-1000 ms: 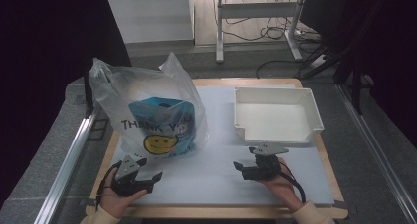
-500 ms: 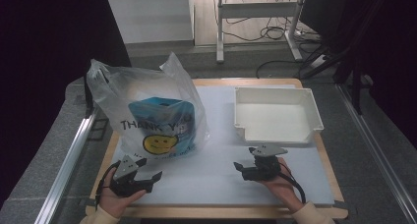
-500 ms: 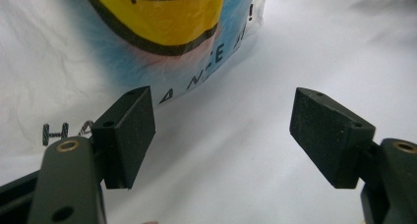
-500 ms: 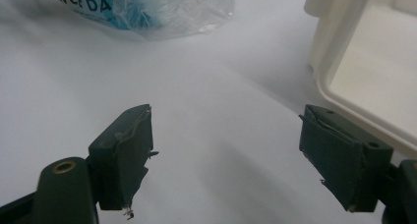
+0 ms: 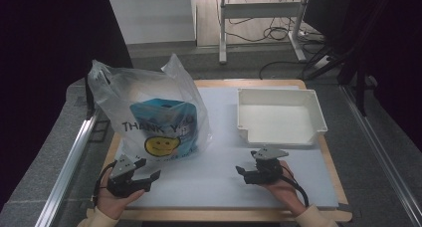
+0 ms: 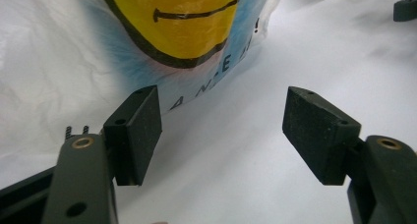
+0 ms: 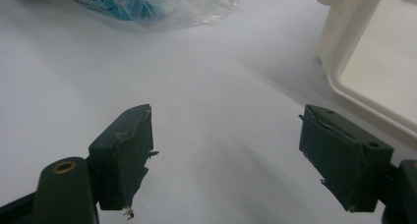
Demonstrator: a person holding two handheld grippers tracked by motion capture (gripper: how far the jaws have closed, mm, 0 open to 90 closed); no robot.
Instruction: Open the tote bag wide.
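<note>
While jaws close slightly, left gripper (image 6: pixel 221 130) faces plastic bag (image 6: pixel 162 42), nothing between

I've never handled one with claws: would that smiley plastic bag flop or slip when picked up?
Probably floppy: the plastic bag is thin, crinkled film. The blue box showing through it likely gives weight and keeps it upright. The glossy film may slip.

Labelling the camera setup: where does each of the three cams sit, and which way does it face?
High view: above the person's side, looking forward and down on the table; both hands, left gripper, right gripper.
Left gripper view: on the left gripper, facing the plastic bag; open jaws, just closing slightly, nothing between.
Right gripper view: on the right gripper, facing the mat and white tray; open jaws.
Shared: the bag appears in all three.
</note>
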